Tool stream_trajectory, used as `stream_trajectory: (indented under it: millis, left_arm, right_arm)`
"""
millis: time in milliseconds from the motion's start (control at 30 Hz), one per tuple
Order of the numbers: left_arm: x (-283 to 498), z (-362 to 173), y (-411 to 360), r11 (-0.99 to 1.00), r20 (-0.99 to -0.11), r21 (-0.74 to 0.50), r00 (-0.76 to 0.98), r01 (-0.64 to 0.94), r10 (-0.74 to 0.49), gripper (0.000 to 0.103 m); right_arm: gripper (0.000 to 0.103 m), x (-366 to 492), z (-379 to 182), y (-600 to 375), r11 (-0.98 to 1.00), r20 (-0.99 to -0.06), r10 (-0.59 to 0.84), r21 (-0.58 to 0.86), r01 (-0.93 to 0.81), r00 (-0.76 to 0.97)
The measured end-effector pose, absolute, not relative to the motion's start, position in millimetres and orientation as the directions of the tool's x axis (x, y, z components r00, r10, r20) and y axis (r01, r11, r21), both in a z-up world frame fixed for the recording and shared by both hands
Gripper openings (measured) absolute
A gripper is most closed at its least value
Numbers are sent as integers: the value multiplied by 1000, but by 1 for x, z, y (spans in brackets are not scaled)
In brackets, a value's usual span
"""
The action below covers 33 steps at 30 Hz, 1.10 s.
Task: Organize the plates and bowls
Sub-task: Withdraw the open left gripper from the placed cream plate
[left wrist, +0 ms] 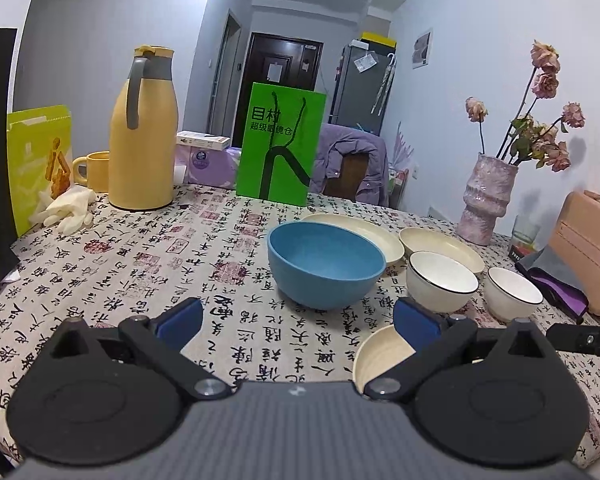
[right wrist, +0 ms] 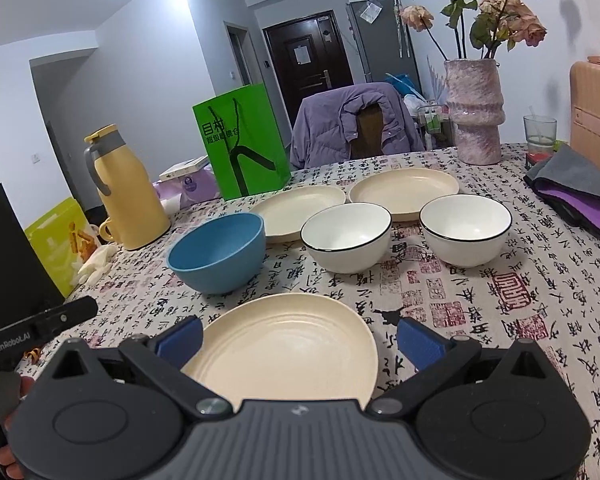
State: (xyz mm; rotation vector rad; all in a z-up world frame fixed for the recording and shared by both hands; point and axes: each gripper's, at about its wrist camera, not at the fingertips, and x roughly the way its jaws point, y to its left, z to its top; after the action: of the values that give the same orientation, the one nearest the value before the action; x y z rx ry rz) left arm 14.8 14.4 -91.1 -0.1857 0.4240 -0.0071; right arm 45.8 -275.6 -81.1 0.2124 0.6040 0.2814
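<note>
Plates and bowls sit spread across the bench (right wrist: pixel 500 300) under its calligraphy-print cloth. The blue bowl (left wrist: pixel 326 264) stands upright straight ahead of the left tongs (left wrist: pixel 298 320), whose blue pads gape wide with nothing between them but cloth — no grip on anything. Just behind the blue bowl lies a cream plate (left wrist: pixel 364 230), and a second cream plate (left wrist: pixel 440 248) sits to its right. In front of that second plate, two white bowls with dark rims stand side by side but apart: the nearer white bowl (left wrist: pixel 442 282) and the farther white bowl (left wrist: pixel 514 294).

Over to the right tongs (right wrist: pixel 298 340) — also spread wide, empty, hovering low over a ridged cream plate (right wrist: pixel 288 348) that lies flat at the near edge, the left pad over its rim. In the left wrist view that ridged plate peeks out beneath the right-hand pad.

Further back stand a yellow flask (left wrist: pixel 144 132) with a yellow mug (left wrist: pixel 94 170) beside it, a green paper bag (left wrist: pixel 280 144), and a pink vase (left wrist: pixel 486 200) of dried roses. Pale gloves (left wrist: pixel 66 210) lie near the flask.
</note>
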Motion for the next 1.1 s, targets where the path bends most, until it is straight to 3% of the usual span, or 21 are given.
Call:
stream_trajectory:
  millis: [1100]
  left_arm:
    - [83,-58,19,982,-390,-183,921,-45,-30,103]
  right_arm:
    - [103,123,-59,-270,940,-493,329,252,-230,805]
